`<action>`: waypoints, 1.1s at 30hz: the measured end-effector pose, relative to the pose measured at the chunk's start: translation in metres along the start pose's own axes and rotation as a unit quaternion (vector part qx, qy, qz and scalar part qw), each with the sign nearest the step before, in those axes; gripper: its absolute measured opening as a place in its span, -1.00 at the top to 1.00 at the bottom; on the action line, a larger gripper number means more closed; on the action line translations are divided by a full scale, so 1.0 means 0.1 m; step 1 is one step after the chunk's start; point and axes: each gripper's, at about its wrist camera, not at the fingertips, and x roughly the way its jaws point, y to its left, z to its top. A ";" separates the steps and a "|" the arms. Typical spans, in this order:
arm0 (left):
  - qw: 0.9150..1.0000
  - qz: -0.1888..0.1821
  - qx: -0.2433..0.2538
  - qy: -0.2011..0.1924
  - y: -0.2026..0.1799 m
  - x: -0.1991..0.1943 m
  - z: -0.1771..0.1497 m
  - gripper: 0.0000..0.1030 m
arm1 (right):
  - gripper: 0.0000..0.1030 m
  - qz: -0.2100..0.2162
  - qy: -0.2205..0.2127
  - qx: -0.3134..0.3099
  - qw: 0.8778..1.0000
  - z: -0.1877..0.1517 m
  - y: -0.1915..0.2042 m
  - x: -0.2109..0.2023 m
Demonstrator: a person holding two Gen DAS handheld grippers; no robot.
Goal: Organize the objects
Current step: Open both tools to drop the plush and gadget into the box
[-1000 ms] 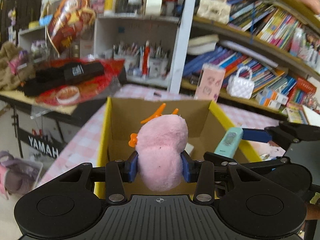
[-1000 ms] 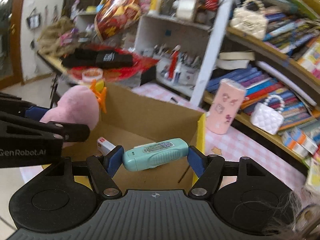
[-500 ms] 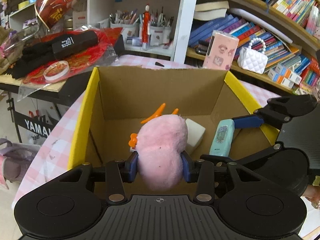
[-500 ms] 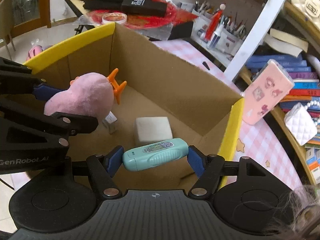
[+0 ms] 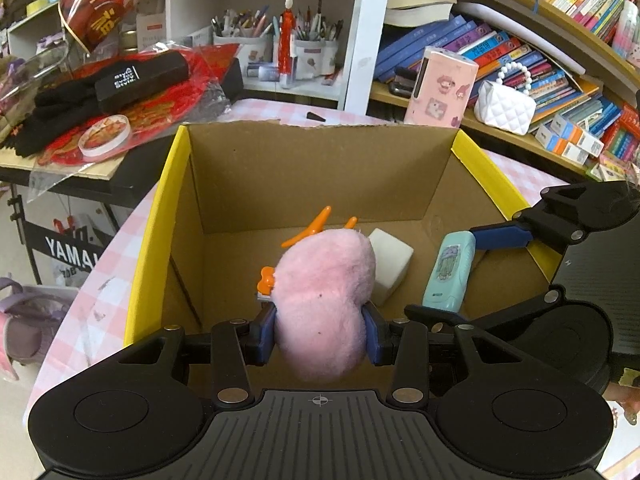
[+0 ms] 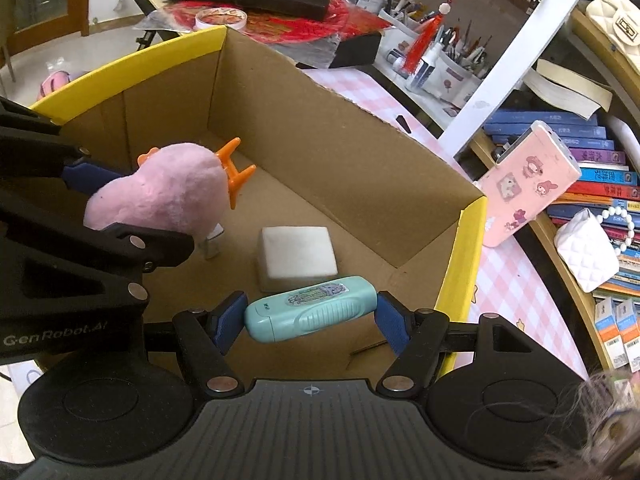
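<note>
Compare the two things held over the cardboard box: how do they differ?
The pink plush toy is soft, fuzzy and rounded, with orange feet; the mint-green plastic case is hard, smooth and oblong, with a sticker. The toy bulges past its pads; the case spans its pads end to end. Each is clamped in one hand-held gripper above the box.

Behind the pink-checked tabletop point(image 5: 256, 110), a wooden bookshelf point(image 5: 520, 132) carries leaning colourful books point(image 5: 500, 46), a white quilted handbag point(image 5: 505, 106) and a pink sticker-covered case point(image 5: 440, 88). White pen cups point(image 5: 276, 46) stand left of the bookshelf.
</note>
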 end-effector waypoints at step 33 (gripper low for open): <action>0.985 -0.004 -0.037 -0.170 0.21 -1.36 -0.52 -0.53 | -0.37 -0.081 -0.149 0.165 0.972 -0.54 0.25 -1.22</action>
